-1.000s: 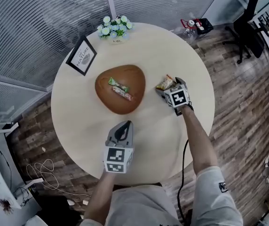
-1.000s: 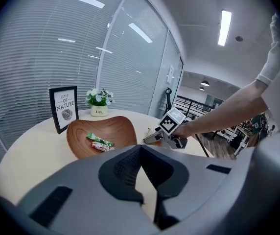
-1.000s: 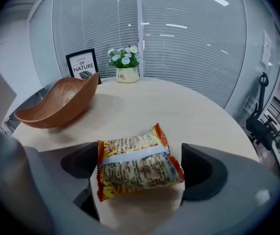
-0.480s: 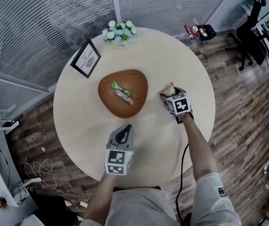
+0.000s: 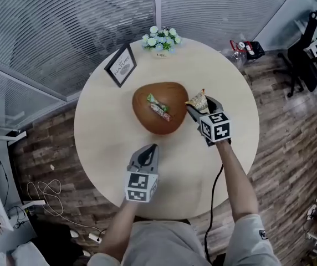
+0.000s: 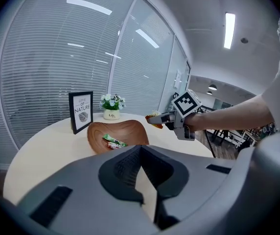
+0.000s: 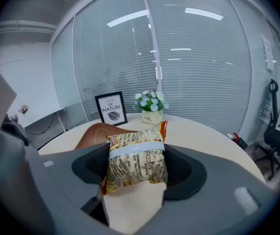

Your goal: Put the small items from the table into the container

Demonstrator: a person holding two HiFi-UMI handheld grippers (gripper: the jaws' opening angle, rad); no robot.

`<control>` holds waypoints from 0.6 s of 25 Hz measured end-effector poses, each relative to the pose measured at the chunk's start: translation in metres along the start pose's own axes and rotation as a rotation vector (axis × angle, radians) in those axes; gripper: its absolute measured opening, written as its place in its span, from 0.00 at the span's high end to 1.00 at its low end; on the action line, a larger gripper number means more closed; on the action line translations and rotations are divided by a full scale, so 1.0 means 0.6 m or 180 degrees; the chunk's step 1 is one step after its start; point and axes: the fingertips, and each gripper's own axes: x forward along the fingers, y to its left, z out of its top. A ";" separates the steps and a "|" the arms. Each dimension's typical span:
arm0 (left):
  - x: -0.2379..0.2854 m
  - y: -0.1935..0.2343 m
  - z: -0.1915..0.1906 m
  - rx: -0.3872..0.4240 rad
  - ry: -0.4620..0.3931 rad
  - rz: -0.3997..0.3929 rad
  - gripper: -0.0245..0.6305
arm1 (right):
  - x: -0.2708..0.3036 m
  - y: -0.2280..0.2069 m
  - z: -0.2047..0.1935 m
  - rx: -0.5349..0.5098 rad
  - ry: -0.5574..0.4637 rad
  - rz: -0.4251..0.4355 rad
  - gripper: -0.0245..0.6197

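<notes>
Right gripper [image 5: 194, 108] has the snack packet [image 5: 197, 99] crosswise between its jaws; jaws closing, pads squeezing the packet's sides; orange-and-yellow wrapper, crumpled, a pale band across the middle. Packet is off the round table [image 5: 103, 148], up at the right rim of the brown wooden bowl [image 5: 147, 119]; from the head view it just overlaps that rim; can't tell whether it touches.

Bowl sits mid-table; holds two wrapped candies: a green one [image 5: 152, 99] and a red-and-white one [image 5: 161, 111], lying end to end near the bowl's centre.

Left gripper [image 5: 149, 149] hangs over the near side of the table, well short of the bowl, pointing at it; jaws together at the tips, nothing between them.

Far side of the table: framed "NATURE" print [image 5: 122, 65] standing upright; small pot of white flowers [image 5: 161, 39] just to its right.
</notes>
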 end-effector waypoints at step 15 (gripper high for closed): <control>-0.092 0.084 -0.031 -0.0223 -0.0080 0.0330 0.95 | 0.118 0.228 -0.041 -0.0608 0.0618 0.0726 0.48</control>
